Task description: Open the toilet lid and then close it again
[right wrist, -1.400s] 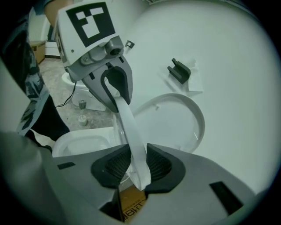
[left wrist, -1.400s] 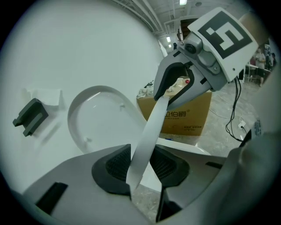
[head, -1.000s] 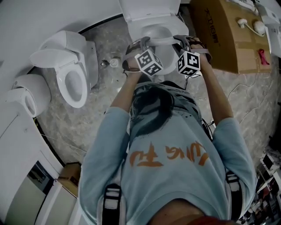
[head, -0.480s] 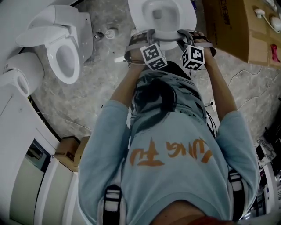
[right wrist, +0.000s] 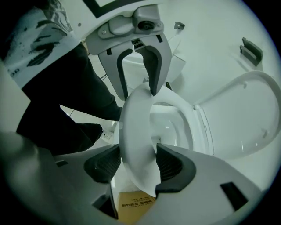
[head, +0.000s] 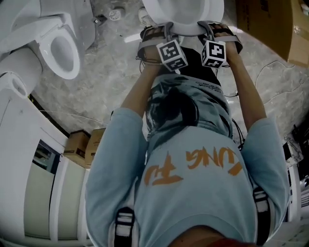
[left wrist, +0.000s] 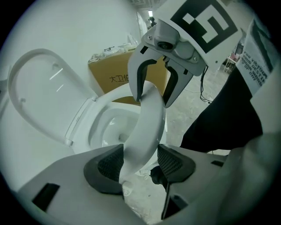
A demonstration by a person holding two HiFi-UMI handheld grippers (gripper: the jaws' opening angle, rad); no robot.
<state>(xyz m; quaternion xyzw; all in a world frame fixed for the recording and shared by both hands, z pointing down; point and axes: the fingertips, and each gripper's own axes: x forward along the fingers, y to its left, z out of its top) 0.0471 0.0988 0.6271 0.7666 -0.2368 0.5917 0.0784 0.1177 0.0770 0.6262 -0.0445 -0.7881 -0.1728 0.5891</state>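
The white toilet [head: 186, 12] is at the top of the head view, and both grippers are at its front rim. Its lid [left wrist: 39, 96] [right wrist: 250, 114] stands raised behind the bowl. The white seat ring [left wrist: 147, 127] [right wrist: 134, 132] runs between the pads of my left gripper [left wrist: 139, 160] [head: 159, 30] and of my right gripper [right wrist: 138, 162] [head: 212, 28]. Both pairs of jaws have just been opening and stand open around the ring, a slight gap showing beside a pad. Each gripper view shows the other gripper straddling the same ring further along.
A second open toilet [head: 58, 48] stands to the left on the marbled floor. A large cardboard box [head: 275, 24] is at the upper right, small cartons [head: 79, 144] at the left, and cables [head: 270, 67] lie on the floor. White units [head: 24, 169] line the left edge.
Both hands have sunk with the seat ring towards the bowl. The toilet has slid up to the top edge of the head view, and the neighbouring toilet has moved up and left.
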